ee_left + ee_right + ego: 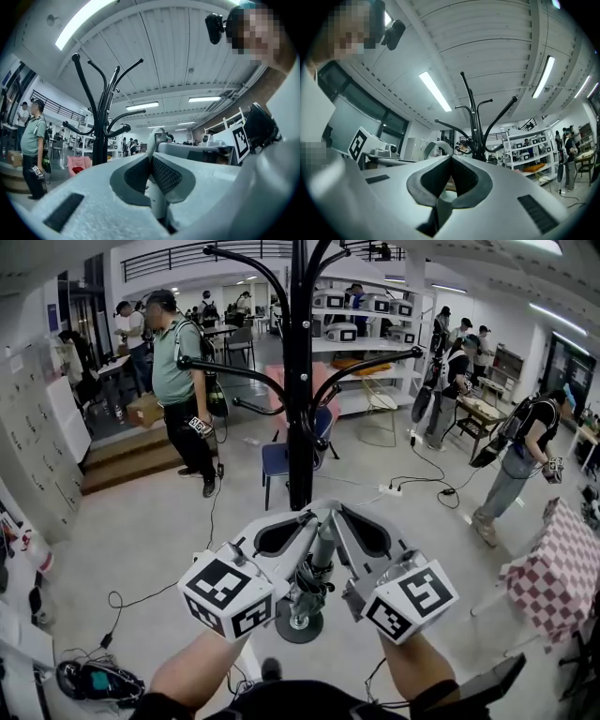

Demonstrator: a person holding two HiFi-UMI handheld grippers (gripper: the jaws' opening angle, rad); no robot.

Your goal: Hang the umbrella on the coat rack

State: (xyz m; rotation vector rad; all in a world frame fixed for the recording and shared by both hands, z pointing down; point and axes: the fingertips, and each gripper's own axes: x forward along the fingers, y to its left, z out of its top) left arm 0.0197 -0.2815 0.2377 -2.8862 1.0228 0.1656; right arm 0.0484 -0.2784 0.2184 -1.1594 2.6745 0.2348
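The black coat rack point(300, 409) stands straight ahead, its curved arms spreading left and right at about head height. It also shows in the left gripper view point(99, 136) and the right gripper view point(476, 136). A folded grey umbrella point(322, 554) hangs upright just in front of its pole. My left gripper point(314, 515) and right gripper point(336, 512) meet tip to tip and are both shut on it. The shaft point(158, 206) sits in the hollow behind the left gripper's point(151, 157) closed tips. The right gripper point(451, 158) holds the umbrella point(440, 204) likewise, with its grey loop point(436, 147) rising above.
A person in a green shirt point(173, 362) stands left of the rack beside a wooden step point(131, 460). A blue chair point(277, 460) is behind the pole. Cables and a power strip point(389, 488) lie on the floor; a checkered table point(558, 568) is right. A dark disc point(298, 626) lies below.
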